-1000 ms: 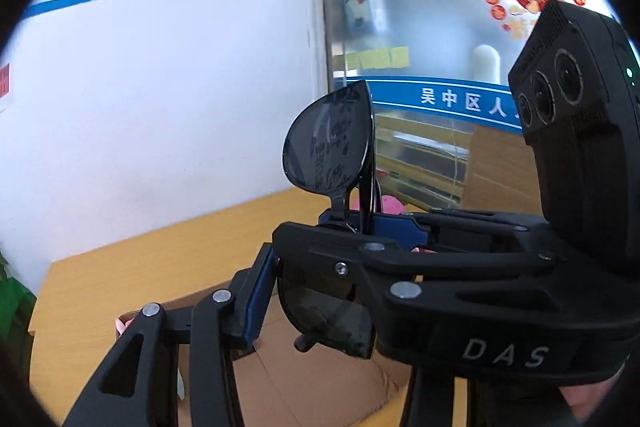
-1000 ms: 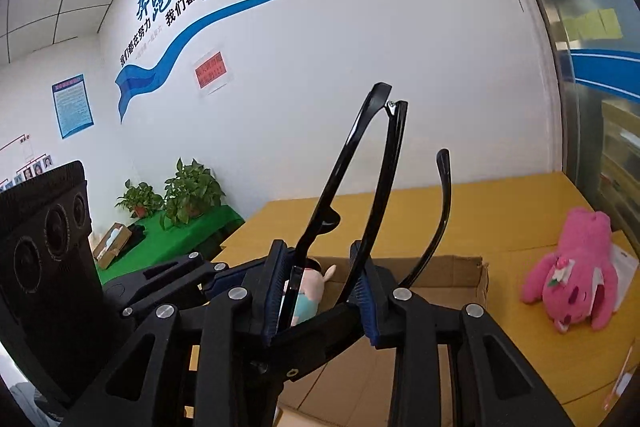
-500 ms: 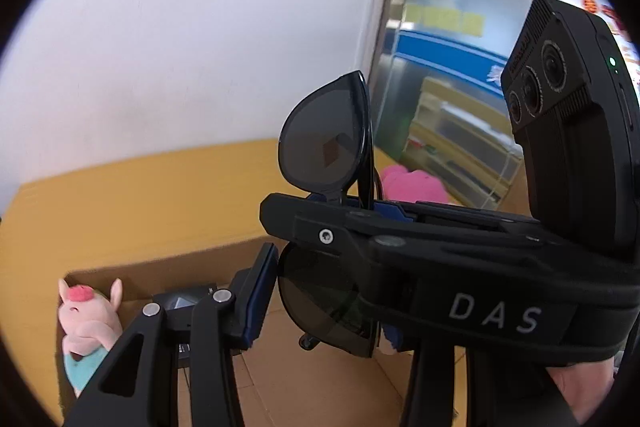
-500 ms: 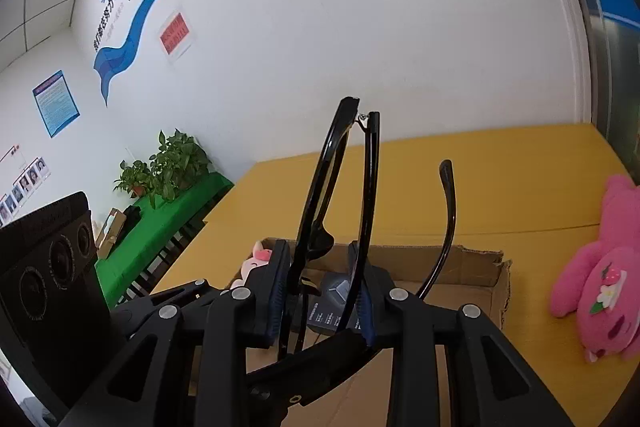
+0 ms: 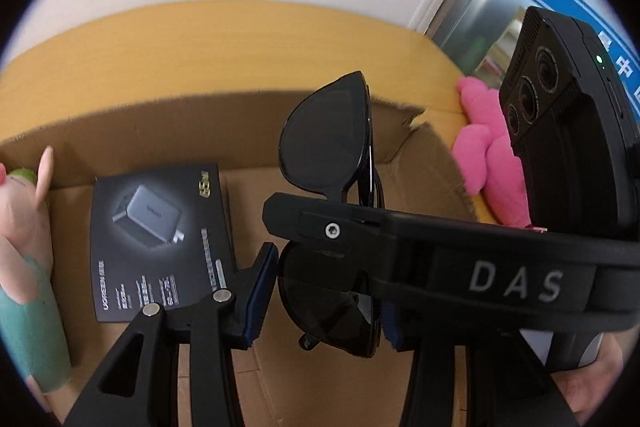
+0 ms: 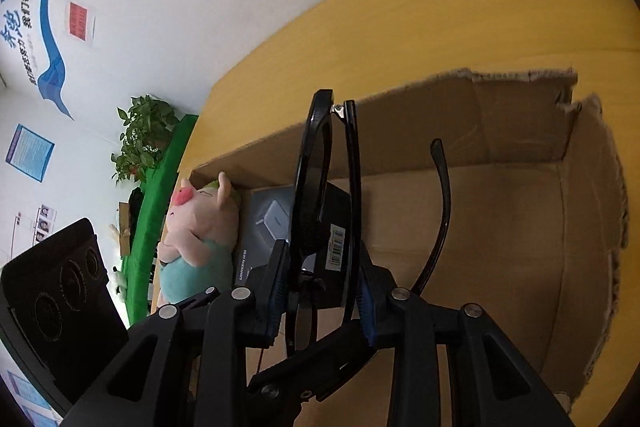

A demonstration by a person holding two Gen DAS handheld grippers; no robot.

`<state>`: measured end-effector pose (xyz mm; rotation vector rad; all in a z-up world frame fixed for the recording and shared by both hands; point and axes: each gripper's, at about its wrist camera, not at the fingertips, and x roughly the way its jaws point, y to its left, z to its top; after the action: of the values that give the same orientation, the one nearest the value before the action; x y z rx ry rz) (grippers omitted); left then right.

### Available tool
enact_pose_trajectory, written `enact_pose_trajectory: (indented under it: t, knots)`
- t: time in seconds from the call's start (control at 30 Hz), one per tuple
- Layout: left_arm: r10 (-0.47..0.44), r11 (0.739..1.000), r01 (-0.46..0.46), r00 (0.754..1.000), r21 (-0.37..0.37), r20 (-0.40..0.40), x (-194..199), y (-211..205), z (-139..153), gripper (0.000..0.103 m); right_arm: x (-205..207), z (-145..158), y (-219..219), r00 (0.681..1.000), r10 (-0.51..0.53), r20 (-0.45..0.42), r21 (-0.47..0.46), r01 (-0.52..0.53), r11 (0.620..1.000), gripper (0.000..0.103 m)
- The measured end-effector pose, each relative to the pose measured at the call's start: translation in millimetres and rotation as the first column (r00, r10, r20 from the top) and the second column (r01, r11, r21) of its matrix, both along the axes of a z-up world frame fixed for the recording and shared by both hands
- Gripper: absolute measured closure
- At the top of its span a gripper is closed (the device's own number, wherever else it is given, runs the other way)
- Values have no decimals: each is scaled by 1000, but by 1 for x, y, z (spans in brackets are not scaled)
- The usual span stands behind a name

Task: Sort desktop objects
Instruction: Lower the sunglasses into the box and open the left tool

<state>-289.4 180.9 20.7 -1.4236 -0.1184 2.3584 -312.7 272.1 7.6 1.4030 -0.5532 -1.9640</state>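
Sunglasses (image 5: 326, 143): glossy black plastic frame, dark teardrop lenses, thin curved temples; held edge-up above open cardboard box (image 6: 520, 219), over its floor.
Right hand-held gripper (image 6: 322, 291): matte black, blue-edged pads, clamped shut on frame and one folded temple of sunglasses; second temple (image 6: 442, 211) free, arcing to the right.
Left hand-held gripper (image 5: 322, 303): partly closed, lower lens between its fingers; contact of pads with lens cannot be told.
Cardboard box: brown corrugated, ragged torn rim, flat bare floor; standing on yellow wood-grain tabletop (image 6: 400, 7).
Inside box, at its left end: plush pig (image 6: 200, 227), soft pink pile, teal garment; beside it flat black charger carton (image 5: 160, 239), matte, printed grey adapter, white lettering.
Left wrist view only: pink plush toy (image 5: 488, 155) on tabletop outside box, lens faces, fingertips of a hand (image 5: 592, 383) at lower right.
Right wrist view only: edge-on frame, hinge screw, barcode label, potted plant (image 6: 140, 135), green-covered surface, blue wall graphics.
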Motion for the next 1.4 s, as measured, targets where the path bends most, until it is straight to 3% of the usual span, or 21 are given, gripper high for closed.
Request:
enact_pose_trajectory:
  t: [0.1, 0.17, 0.2, 0.23, 0.27, 0.4, 0.53, 0.7, 0.87, 1.13, 1.3, 1.4]
  knots:
    - [5, 999, -3, 999, -39, 51, -3, 5, -14, 58, -6, -16, 3, 998, 1, 63, -17, 0, 1000, 68]
    - [6, 999, -2, 996, -48, 90, -6, 9, -24, 58, -10, -23, 8, 996, -21, 82, -9, 22, 1000, 61]
    - [-2, 998, 7, 997, -55, 81, -5, 12, -25, 58, -11, -26, 11, 995, -33, 92, -8, 34, 999, 53]
    - [-1, 997, 8, 996, -76, 92, -5, 16, -29, 58, -13, -28, 14, 994, -45, 99, 1, 45, 999, 31]
    - [-3, 997, 10, 995, -72, 101, -4, 18, -33, 58, -12, -28, 17, 994, -58, 98, 16, 57, 998, 15]
    - [-17, 996, 26, 994, -82, 106, 0, 27, -36, 58, -6, -22, 28, 993, -89, 80, 115, 80, 990, 18]
    - [-14, 996, 25, 992, -90, 126, 1, 31, -44, 58, 2, -11, 41, 995, -92, 41, 106, 87, 990, 35]
    - [-26, 987, 41, 995, -156, 100, 9, 45, -44, 58, 5, -5, 38, 997, -83, -2, 157, 83, 984, 47]
    - [-38, 970, 53, 997, -237, 66, 23, 61, -44, 58, -3, -9, 40, 992, -127, -9, 186, 127, 974, 66]
    - [-40, 969, 58, 996, -239, 79, 37, 71, -46, 56, -12, -19, 39, 990, -138, 2, 160, 136, 978, 67]
    - [-70, 979, 90, 991, -184, 113, 48, 70, -50, 52, -13, -20, 38, 990, -144, -9, 199, 143, 970, 70]
    - [-86, 980, 106, 989, -169, 122, 57, 66, -48, 52, -12, -24, 27, 993, -111, -30, 277, 114, 954, 70]
